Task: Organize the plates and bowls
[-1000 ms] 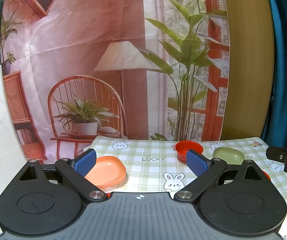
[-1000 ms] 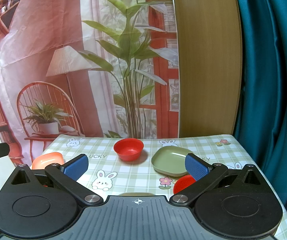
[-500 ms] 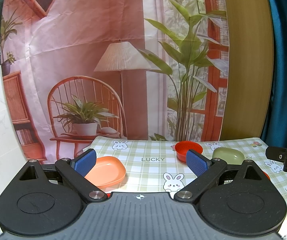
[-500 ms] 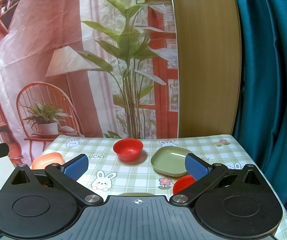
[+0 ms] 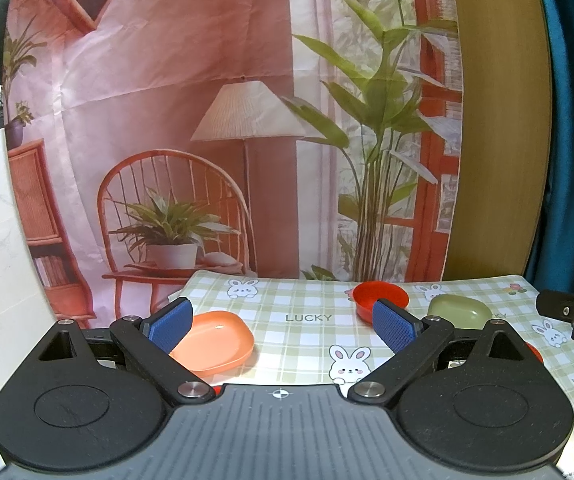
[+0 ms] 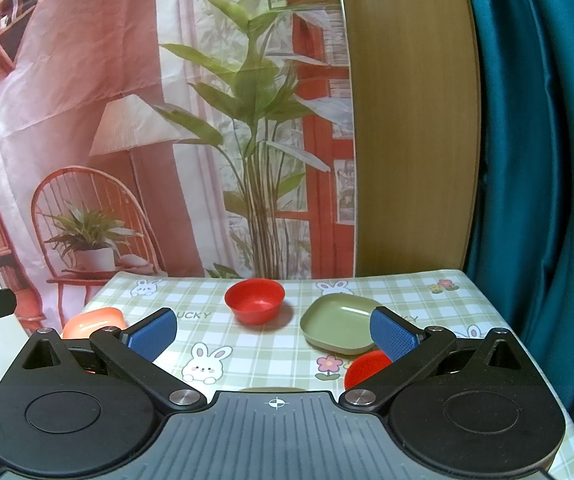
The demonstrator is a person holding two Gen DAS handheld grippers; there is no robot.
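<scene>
Nothing looks tidied yet, so the job seems to be at its very start. The dishes lie apart on the checked tablecloth [image 6: 271,344], and no two are stacked.

The left claw [image 5: 283,322] has its two blue pads spread wide, with nothing between them. The orange plate [image 5: 215,342] sits just in front of its left pad. The red bowl [image 5: 381,300] is farther ahead, behind its right pad.

The right claw [image 6: 273,330] is spread wide too, and it holds nothing. The red bowl [image 6: 254,300] is straight ahead of it, upright. The green plate [image 6: 341,328] lies just in front of its right pad. A second red dish [image 6: 365,368] peeks out low by that same pad, partly hidden, so I cannot tell if it is a bowl or a plate. A bit of something olive green shows right under this claw, too hidden to name.

All of the work is left: the plates likely need to go together, and the bowls together. The orange plate is nearest the left claw, and the green plate is nearest the right one.
</scene>
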